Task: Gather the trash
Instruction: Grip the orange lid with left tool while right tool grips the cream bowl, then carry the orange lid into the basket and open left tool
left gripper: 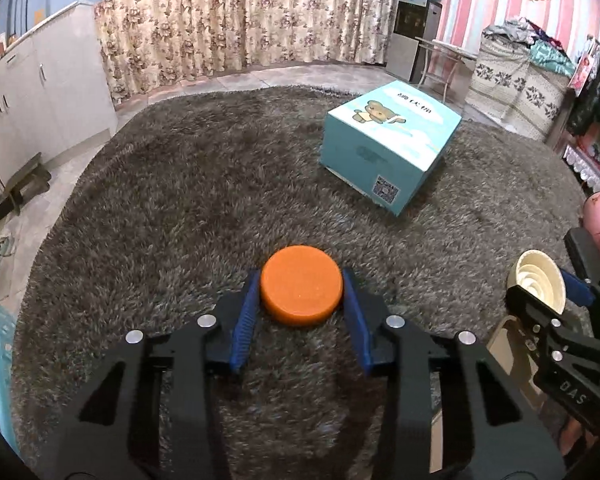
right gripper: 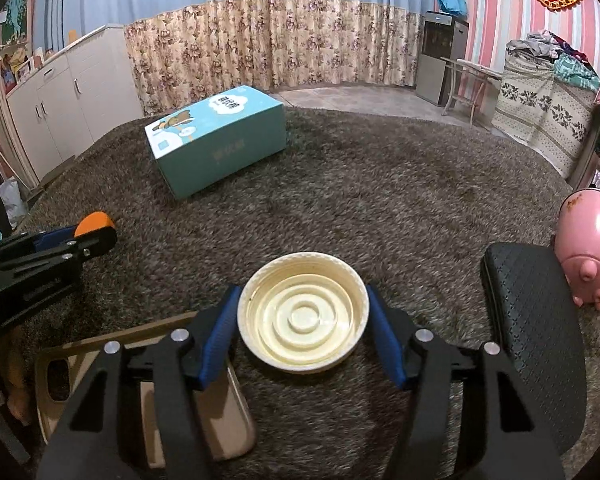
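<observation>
Orange lid (left gripper: 301, 285) is gripped by the left tool (left gripper: 302, 300) over the rug (left gripper: 188, 200); a cream lid (right gripper: 303, 329) is gripped by the right tool (right gripper: 304, 330).

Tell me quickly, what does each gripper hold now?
Left gripper: closed on the orange lid.
Right gripper: closed on the cream lid.
</observation>
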Motion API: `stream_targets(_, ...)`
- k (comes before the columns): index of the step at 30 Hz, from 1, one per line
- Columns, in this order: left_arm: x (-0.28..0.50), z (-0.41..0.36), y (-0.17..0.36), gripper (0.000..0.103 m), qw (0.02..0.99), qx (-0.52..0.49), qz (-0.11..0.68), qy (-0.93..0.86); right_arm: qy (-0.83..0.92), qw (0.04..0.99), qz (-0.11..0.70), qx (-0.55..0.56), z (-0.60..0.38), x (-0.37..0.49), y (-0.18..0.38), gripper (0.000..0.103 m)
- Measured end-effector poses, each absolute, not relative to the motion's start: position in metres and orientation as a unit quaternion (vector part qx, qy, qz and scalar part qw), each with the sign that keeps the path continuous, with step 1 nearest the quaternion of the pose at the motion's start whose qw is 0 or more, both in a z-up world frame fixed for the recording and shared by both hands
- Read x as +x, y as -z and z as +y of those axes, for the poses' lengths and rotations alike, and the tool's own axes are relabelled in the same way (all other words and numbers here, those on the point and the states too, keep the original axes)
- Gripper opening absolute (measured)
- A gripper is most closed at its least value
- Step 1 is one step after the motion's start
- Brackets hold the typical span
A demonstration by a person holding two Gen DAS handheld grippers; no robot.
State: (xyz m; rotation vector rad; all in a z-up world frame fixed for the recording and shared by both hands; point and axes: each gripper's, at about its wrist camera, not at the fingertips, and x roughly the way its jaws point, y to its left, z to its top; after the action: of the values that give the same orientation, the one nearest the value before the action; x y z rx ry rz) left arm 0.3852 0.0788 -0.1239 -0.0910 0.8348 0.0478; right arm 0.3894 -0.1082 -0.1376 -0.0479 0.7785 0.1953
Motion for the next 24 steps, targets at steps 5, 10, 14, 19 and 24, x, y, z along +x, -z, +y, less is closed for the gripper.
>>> stream_targets(5, 0.372, 0.082, 0.117, 0.039, 0.916, -0.051, 0.398, -0.023, -0.095, 0.920, 0.379, -0.024, -0.107, 0.389, 0.138, 0.061)
stream_targets(10, 0.343, 0.082, 0.112, 0.039, 0.920, -0.034, 0.389, -0.036, -0.092, 0.921, 0.377, -0.026, -0.111, 0.386, 0.138, 0.061)
stream_targets(14, 0.316, 0.089, 0.101, 0.040, 0.925, -0.037, 0.376, -0.043, -0.090, 0.922, 0.377, -0.028, -0.112, 0.386, 0.138, 0.061)
stream_targets(19, 0.285, 0.094, 0.091, 0.039, 0.930, -0.033, 0.363, -0.053, -0.084, 0.923, 0.373, -0.033, -0.110, 0.383, 0.137, 0.061)
stream_targets(24, 0.250, 0.109, 0.083, 0.040, 0.931, -0.049, 0.354, -0.072, -0.077, 0.925, 0.371, -0.040, -0.110, 0.380, 0.136, 0.061)
